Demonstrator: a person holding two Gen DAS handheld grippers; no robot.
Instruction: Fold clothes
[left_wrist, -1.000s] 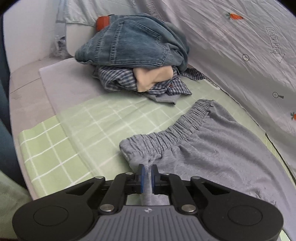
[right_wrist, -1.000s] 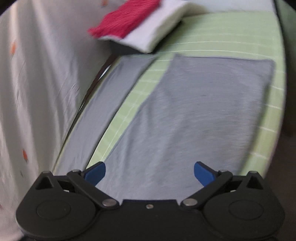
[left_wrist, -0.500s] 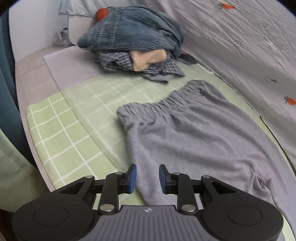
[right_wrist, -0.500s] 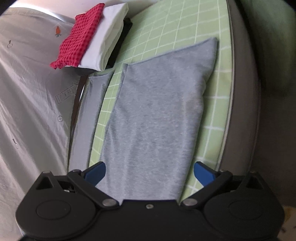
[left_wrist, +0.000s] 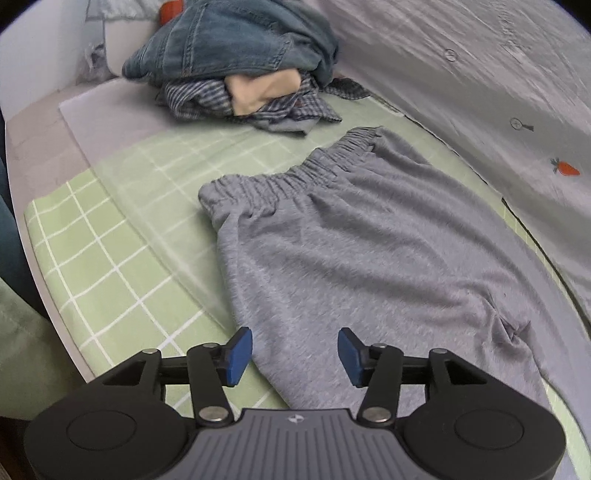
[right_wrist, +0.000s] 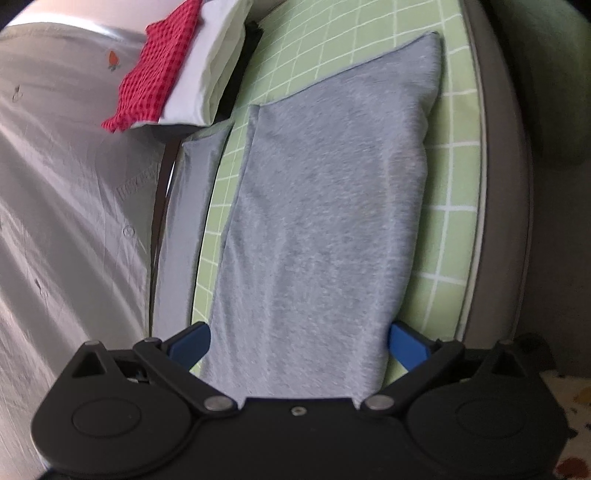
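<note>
While both tools are hovering low over the bed, neither is holding any cloth. Nearest in the left wrist view, the left gripper (left_wrist: 294, 354) is standing with its blue jaws spread wide, empty, above the near side edge of the grey knit sweatpants (left_wrist: 362, 243). Those trousers are lying flat on the green checked sheet (left_wrist: 92, 266), their gathered elastic waistband (left_wrist: 291, 177) running toward 12 o'clock and a small pucker sitting at about 3 o'clock, near the crotch. Beyond the waistband, at 11 o'clock, a heap of unfolded clothes (left_wrist: 236, 66), blue denim over a checked shirt and something beige, is waiting by the wall.

Nearest in the right wrist view, the right gripper (right_wrist: 297, 341) is likewise hanging spread and empty, its pads straddling the near trouser leg. That leg is stretching toward 12 o'clock, the other lying apart at 10 o'clock along the pale patterned bedcover (right_wrist: 66, 192). Farther off at 11 o'clock, a stack of folded red-checked and white garments (right_wrist: 173, 70) is resting.

Judging by this, the trousers are lying smoothed out but not doubled, so the folding itself seems to be at hand. Bringing one leg over the other would call for a pinch at the waistband and another down the leg, lifted together.
</note>
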